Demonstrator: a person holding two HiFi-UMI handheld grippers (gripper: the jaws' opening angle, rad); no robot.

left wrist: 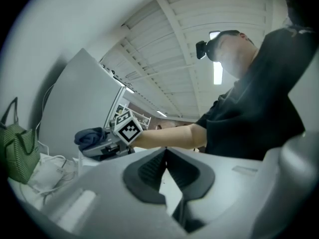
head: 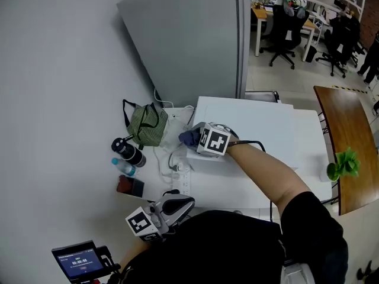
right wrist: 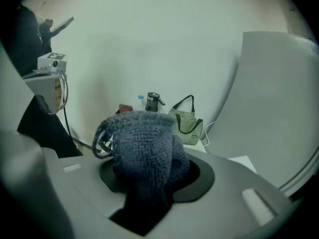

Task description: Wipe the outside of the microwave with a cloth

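White bench [head: 225, 189] by a grey wall: our right tool [head: 200, 138] clamps the bunched blue cloth [right wrist: 142, 138], which we judge soft and light, at the white microwave's [head: 254, 129] left edge. Our left tool [left wrist: 164, 166] is near us, jaws together, empty.

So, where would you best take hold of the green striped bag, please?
Take the black handle loop, coming down from above. It stands up free over the bag, whose soft, slumped body offers no firm edge for two jaws.

No legible text; digits on small screen [head: 77, 260] blurred.
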